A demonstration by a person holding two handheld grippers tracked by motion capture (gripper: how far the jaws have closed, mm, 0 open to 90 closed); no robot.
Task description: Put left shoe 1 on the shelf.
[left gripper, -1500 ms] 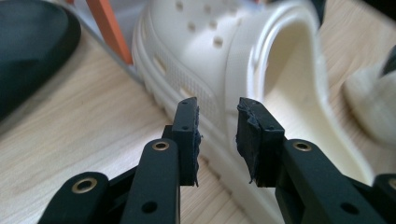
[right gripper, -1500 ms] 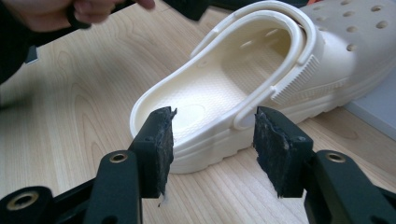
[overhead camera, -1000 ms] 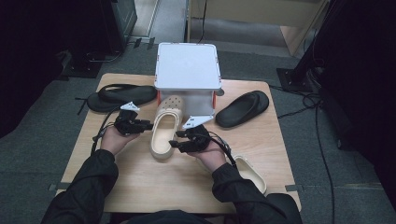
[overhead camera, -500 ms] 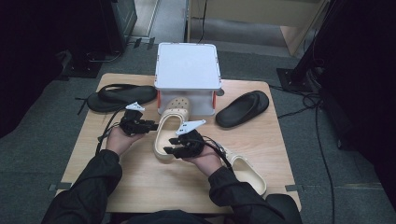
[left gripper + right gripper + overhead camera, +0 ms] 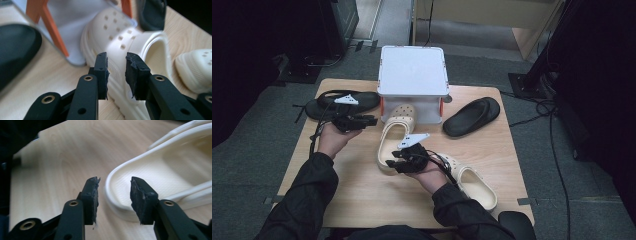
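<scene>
Cream clog (image 5: 396, 136) lies mid-tabletop, long axis running twelve to six, toe under the white box (image 5: 413, 82); right tongs (image 5: 398, 160) gape empty at its heel, nearest; left tongs (image 5: 371, 120), just narrowing on nothing, wait at its ten o'clock.

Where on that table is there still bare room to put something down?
Bare wood lies along the near left edge of the table, and on the right between the black slipper and the loose cream clog. It is crowded around the white box, the middle cream clog and the black sandal.
</scene>
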